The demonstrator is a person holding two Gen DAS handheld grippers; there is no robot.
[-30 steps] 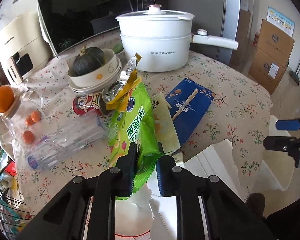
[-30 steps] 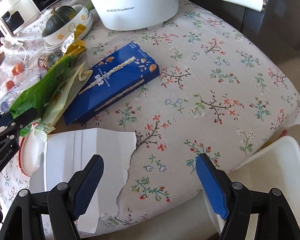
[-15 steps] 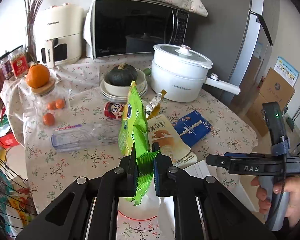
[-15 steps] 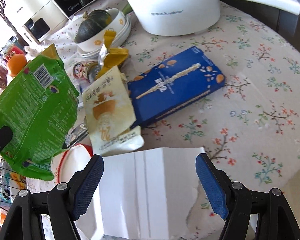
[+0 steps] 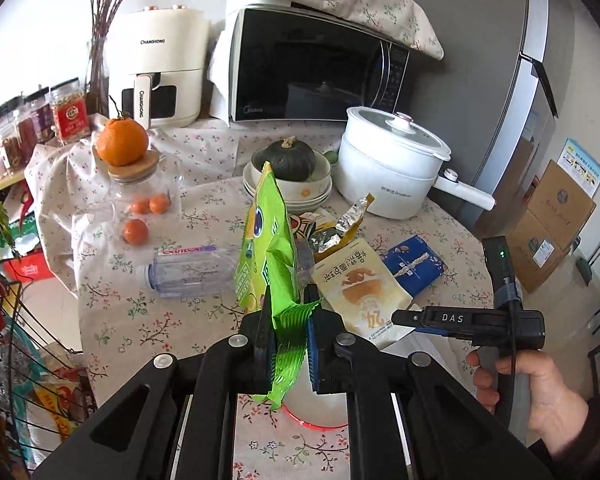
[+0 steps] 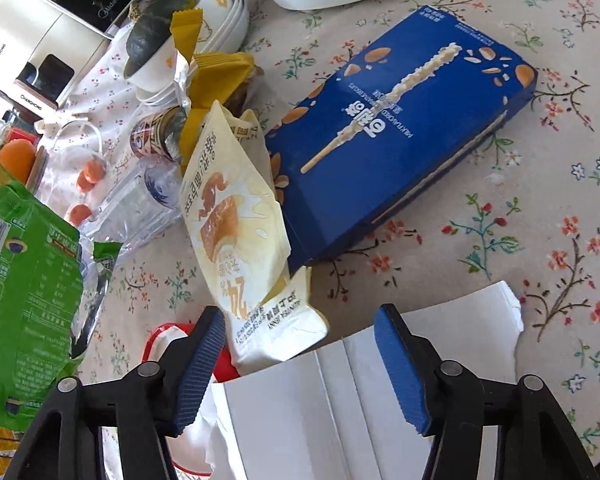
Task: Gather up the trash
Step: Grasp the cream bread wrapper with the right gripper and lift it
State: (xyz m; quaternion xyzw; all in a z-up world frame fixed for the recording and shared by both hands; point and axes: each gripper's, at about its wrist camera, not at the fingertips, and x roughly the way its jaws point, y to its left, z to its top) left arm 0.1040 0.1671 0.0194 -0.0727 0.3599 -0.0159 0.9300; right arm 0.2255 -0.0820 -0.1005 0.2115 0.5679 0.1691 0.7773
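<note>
Green wrapper point(image 5: 274, 264) pinched in left fingers point(image 5: 266, 332); right fingers point(image 6: 396, 364) apart, closing, empty

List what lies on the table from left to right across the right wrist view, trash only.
Green bag → clear plastic bottle → cream snack pouch → blue box.

Both grippers: black frames w/ silver screws, blue ribbed pads point(image 6: 400, 368); right gripper point(image 5: 404, 317) marked "DAS", green LED, dark sleeve point(image 5: 598, 436).
</note>
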